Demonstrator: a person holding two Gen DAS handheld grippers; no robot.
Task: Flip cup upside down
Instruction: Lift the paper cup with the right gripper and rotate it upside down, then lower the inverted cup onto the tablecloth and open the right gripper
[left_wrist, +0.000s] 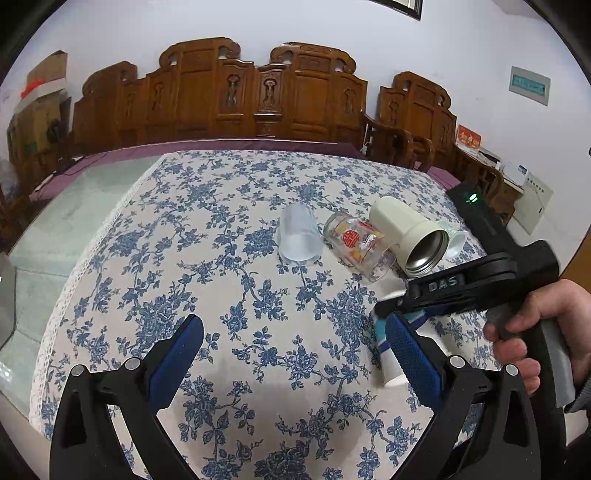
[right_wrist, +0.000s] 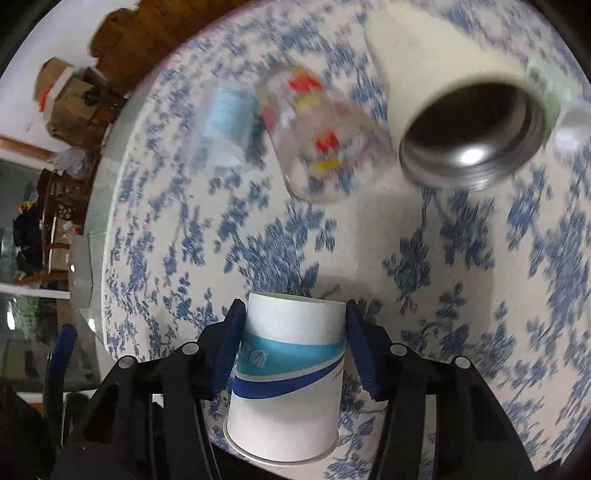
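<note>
The right gripper (right_wrist: 293, 325) clamps the paper cup (right_wrist: 288, 373) over the table (left_wrist: 258, 332); the left gripper (left_wrist: 295, 354) hovers wide. A flask (left_wrist: 406, 236), glass (left_wrist: 358, 247) and tumbler (left_wrist: 299, 236) lie behind.

Black left gripper (left_wrist: 293, 354) with blue pads, silver screws; right gripper (right_wrist: 293, 332) alike, possibly lettered "DAS"
</note>
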